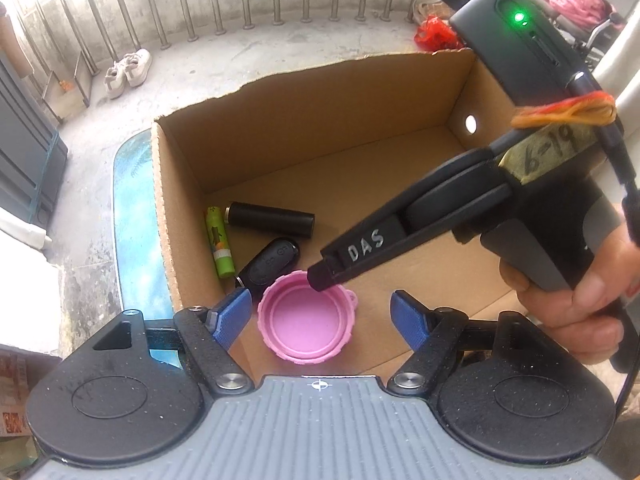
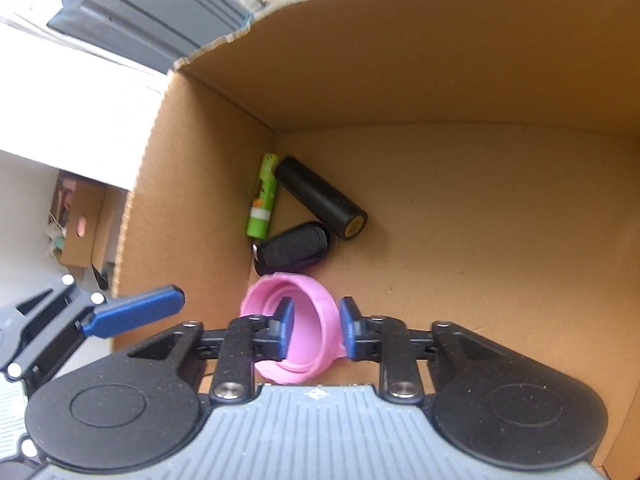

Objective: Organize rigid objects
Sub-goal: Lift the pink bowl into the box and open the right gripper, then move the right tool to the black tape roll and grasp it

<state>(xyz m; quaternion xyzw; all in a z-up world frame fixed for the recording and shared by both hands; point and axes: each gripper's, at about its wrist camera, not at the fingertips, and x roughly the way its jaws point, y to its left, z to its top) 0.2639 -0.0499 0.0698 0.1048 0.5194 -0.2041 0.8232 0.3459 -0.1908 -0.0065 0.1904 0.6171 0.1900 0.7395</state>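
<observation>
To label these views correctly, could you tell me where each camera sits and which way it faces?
Left wrist: on the left gripper, jaws open, looking down into the cardboard box; the right gripper and hand show.
Right wrist: on the right gripper, looking into the box, pads astride the pink lid's rim; a left pad shows.
Shared: lid, key fob, black cylinder, green tube.

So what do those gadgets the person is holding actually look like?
Each hand-held gripper has a ribbed grey body, two round black discs and black linkages ending in blue textured pads. Seen from the left one, the right hand-held gripper has a dark pistol grip, a green light, a black cable, orange yarn, tape marked "6-19" and "DAS" lettering.
</observation>
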